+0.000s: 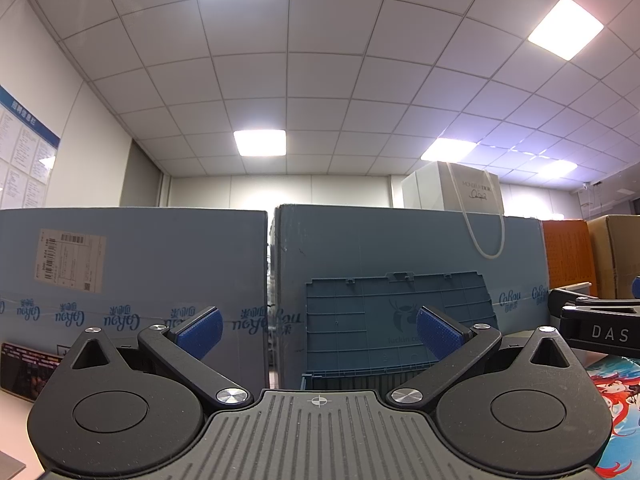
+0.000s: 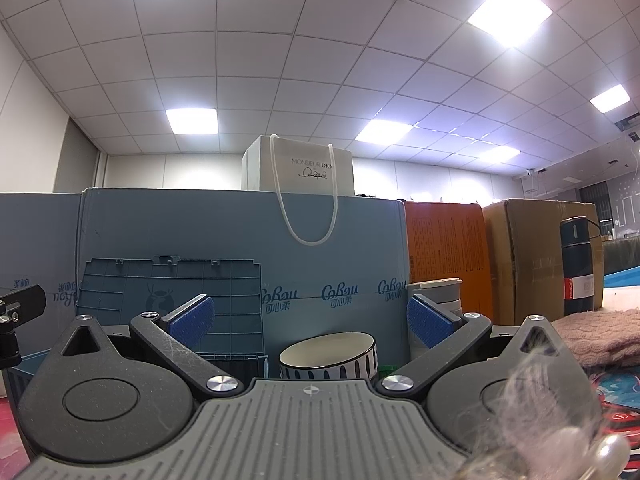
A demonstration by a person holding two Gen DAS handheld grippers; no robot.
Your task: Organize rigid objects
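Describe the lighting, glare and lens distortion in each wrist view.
Left wrist view: ceiling panels blow out to pure white; the fisheye bows the blue cartons' top edges; the open left gripper is sharp. Right wrist view: the same overexposed panels, a purple cast on the right; blurry fluff and a pearl smear the lower right corner; the bowl beyond the open right gripper is evenly lit.

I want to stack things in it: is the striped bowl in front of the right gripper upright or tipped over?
Upright. The striped bowl has its rim facing up, and the pale inside shows. Its bottom is hidden, so cannot tell if it is empty.
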